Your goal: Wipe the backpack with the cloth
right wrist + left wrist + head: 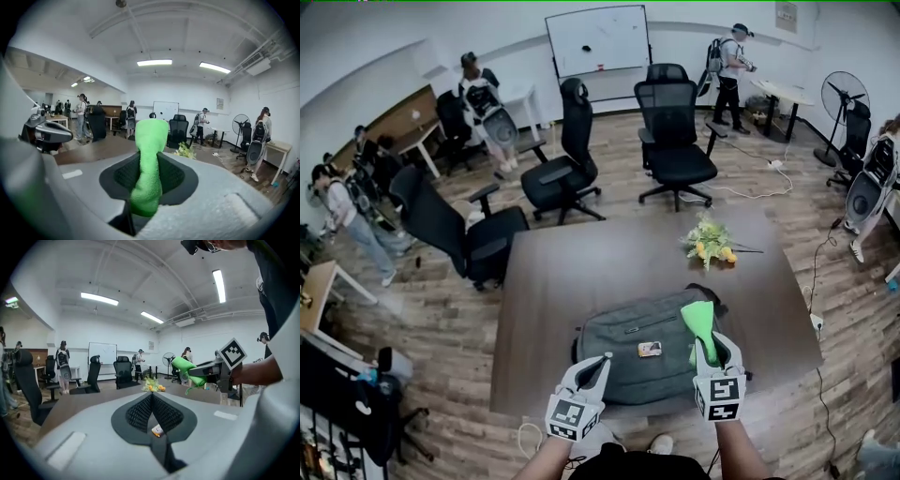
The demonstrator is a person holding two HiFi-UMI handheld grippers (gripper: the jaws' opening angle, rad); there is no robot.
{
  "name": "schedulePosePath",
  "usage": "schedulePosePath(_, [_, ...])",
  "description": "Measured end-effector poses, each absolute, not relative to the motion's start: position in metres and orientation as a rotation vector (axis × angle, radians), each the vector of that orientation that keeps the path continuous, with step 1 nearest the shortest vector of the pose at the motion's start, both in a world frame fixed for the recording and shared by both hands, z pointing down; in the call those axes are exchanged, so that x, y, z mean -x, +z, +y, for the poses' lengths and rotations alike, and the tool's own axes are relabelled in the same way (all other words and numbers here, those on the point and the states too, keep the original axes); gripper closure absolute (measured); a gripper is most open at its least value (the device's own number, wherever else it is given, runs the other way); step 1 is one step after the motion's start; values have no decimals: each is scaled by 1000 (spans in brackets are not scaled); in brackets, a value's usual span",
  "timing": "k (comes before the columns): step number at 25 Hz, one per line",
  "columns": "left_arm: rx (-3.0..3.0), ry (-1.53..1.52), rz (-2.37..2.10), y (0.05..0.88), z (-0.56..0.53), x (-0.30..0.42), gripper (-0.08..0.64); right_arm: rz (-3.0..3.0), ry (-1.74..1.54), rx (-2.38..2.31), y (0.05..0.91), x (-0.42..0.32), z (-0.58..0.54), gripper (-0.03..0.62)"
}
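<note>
This looks like a big office room. Far ahead of the right claw [711, 342], a whiteboard [598, 39] hangs on the white wall [487, 37]. Black rolling office chairs [675, 131] stand on the wood floor [609, 202], past the big brown worktop [581, 272] under the claw. Off to its right are a desk [783, 94] and a standing fan [844, 94]. To its left, another desk [412, 139] sits by the wall, with people [480, 94] near it. Long strip lights [154, 62] glow overhead.
</note>
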State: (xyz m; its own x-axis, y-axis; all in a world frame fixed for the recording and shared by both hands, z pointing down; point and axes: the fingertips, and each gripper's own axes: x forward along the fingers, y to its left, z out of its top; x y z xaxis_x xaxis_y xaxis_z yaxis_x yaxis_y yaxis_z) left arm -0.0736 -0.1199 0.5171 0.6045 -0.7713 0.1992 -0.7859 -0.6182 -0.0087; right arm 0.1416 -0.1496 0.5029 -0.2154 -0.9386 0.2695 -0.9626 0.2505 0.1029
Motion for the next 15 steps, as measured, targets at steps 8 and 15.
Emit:
schedulePosePath(8, [-2835,9,-1447,419,-136,83,541,-2524,-84,-1831,420,-119,-137,495])
schedulePosePath(15, [-2808,-109,-1488,406,-138,91,541,-2585,-191,-1786,396,-101,-136,503])
